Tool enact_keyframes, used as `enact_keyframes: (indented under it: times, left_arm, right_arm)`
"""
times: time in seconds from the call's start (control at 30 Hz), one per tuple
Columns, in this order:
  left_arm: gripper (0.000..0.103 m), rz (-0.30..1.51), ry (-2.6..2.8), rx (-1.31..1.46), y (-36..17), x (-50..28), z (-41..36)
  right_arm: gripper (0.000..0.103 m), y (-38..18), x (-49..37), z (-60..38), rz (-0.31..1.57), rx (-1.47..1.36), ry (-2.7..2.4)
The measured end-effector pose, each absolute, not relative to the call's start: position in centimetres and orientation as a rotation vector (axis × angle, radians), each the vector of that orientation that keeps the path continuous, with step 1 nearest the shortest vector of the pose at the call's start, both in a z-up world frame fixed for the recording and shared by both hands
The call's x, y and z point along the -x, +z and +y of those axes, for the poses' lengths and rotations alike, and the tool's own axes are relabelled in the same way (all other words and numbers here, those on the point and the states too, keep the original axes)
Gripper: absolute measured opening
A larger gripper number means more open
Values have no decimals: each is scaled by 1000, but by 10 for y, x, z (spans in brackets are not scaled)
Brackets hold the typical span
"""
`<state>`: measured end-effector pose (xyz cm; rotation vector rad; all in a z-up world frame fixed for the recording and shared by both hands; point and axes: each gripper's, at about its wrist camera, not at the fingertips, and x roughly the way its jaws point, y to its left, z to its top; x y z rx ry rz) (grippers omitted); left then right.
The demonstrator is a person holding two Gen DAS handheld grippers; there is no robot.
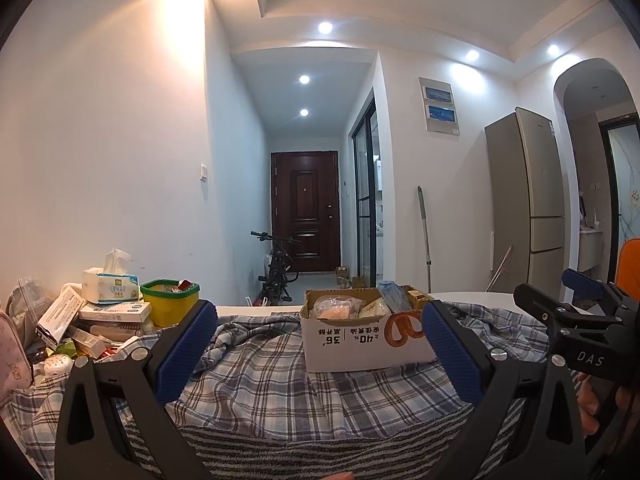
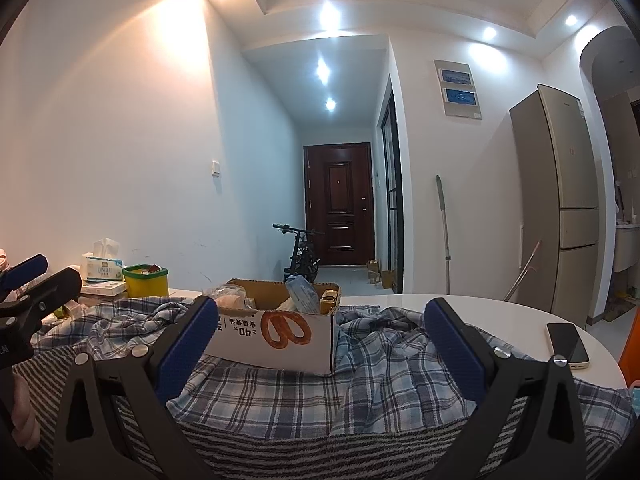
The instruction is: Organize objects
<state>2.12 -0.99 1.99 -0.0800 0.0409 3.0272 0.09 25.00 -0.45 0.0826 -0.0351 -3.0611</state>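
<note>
**Over the plaid cloth, both claws wide and empty**

Above a rumpled plaid cloth (image 1: 256, 376) spread over the white worktop (image 2: 500, 312), the left claw (image 1: 318, 354) hangs with its blue pads (image 1: 186, 348) spread far apart and nothing between them. The right claw (image 2: 322, 350) is spread just as wide and also carries nothing; in the left wrist view it shows at the right edge.

A white cardboard box (image 1: 348, 344) printed with a pretzel sits on the cloth ahead of both claws, its flaps up. Bagged items, one of them blue, fill it, but what they are is too small to tell.

To the left, at the wall, lies a loose heap: a tissue pack (image 1: 110, 286) on top of flat cartons, a yellow tub (image 1: 170, 304) with a green rim just beside it, and small packets lower down. A phone (image 2: 568, 344) lies face up on the bare worktop to the right, well apart from the box.
</note>
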Motion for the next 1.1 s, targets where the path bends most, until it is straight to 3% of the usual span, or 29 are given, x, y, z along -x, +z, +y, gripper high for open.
enact_keyframes:
  times: [1.1]
  left_arm:
    - [103, 70, 3052, 69, 18, -22, -9]
  right_arm:
    - [103, -2, -5, 254, -22, -80, -3062]
